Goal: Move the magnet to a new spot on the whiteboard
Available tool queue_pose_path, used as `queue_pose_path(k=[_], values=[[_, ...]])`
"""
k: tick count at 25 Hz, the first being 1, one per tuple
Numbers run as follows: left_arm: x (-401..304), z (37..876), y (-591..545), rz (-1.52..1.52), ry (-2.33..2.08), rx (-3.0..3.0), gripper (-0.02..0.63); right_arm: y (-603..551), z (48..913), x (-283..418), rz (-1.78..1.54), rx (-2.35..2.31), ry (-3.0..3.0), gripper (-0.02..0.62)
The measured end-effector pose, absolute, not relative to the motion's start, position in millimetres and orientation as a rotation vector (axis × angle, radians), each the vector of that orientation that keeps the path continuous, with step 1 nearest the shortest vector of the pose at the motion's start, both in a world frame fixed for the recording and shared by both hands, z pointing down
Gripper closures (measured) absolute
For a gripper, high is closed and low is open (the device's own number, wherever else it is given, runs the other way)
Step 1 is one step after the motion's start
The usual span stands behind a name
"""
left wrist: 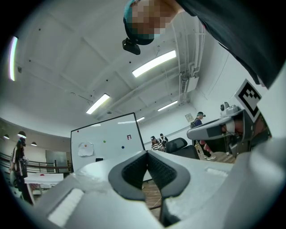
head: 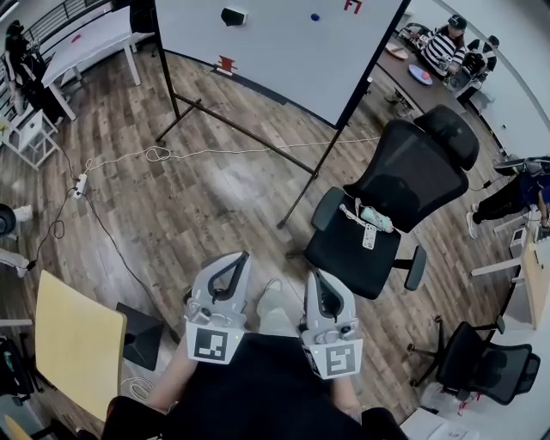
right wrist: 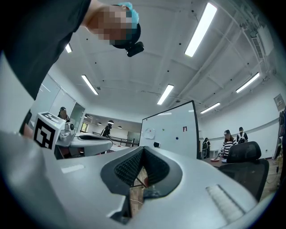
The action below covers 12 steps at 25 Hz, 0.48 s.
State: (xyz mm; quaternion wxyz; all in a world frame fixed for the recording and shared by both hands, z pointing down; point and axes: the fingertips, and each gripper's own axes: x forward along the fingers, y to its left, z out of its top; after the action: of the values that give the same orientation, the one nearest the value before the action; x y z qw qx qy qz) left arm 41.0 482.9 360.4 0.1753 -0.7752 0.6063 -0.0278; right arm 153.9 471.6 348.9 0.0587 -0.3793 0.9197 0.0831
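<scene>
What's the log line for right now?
left tongs: shut, empty | right tongs: shut, empty | whiteboard: ahead, not reached | blue magnet: on whiteboard

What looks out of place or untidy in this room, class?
A white cable trails loose across the floor by the whiteboard, a likely trip hazard. A corded device lies on the chair seat. Nothing looks spilled.

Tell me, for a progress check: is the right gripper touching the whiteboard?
Apart. Head view shows the right gripper well short of the whiteboard, wooden floor between them.
</scene>
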Motion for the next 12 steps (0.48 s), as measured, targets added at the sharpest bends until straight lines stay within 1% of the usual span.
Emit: queue_pose_path(k=[12], values=[[48.8, 352.2, 375.4, -0.103, 1.748, -2.16, 0.604, 362.0, 349.7, 157.7, 0.231, -1.098, 2.825, 0.597]])
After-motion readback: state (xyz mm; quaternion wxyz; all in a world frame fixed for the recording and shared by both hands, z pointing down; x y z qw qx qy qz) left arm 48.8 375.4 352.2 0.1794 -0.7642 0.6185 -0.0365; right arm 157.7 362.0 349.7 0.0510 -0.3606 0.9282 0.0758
